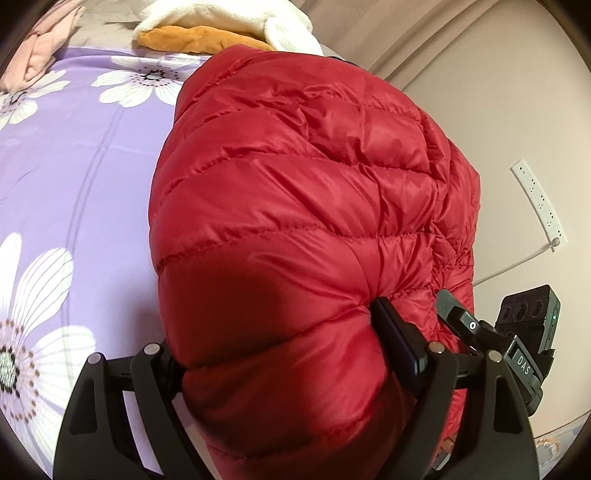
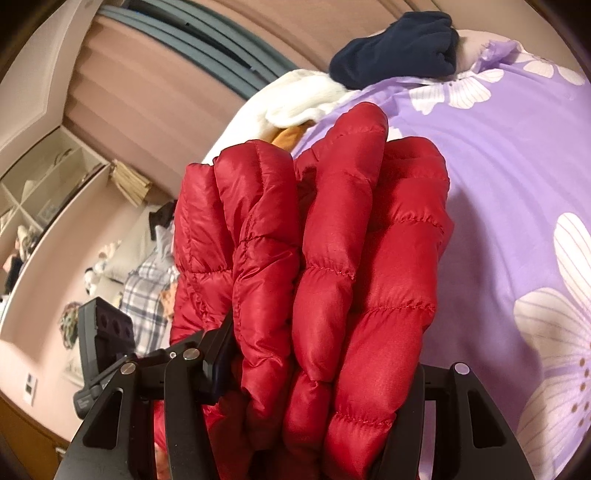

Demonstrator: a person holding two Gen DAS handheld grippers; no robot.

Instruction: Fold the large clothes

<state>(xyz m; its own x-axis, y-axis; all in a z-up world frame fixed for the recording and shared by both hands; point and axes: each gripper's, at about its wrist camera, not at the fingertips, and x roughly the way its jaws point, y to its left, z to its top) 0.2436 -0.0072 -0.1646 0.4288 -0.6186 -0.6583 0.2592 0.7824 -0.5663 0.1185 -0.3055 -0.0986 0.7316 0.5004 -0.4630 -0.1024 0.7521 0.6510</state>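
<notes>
While both grippers clamp the red down jacket (image 1: 295, 206), its bulk runs away from them toward 12 o'clock, and that long axis is what the coming move turns on. The left gripper (image 1: 291, 350) pinches a thick puffed roll of it; its right finger presses into the quilting, and its left finger tip is hidden behind the fabric. The right gripper (image 2: 317, 373) squeezes several stacked layers, so the jacket (image 2: 314, 266) looks already doubled over.

From the left wrist, the purple floral bedspread (image 1: 74, 177) opens wide from 9 to 11 o'clock, bare of clothes until the cream and orange plush garment (image 1: 221, 26) at 12 and a pink garment (image 1: 48, 44) at 11. At 3 o'clock the bed ends; a wall with a white power strip (image 1: 539, 203) lies beyond. From the right wrist, the bedspread (image 2: 498, 184) spreads from 1 to 4 o'clock, with a navy garment (image 2: 399, 48) far off at 1.

I judge the jacket is held just off the bed or only lightly resting on it, near its edge; laying it down calls for moving it toward the bare quilt, away from the wall. Slippery shell fabric could spring open on release.
</notes>
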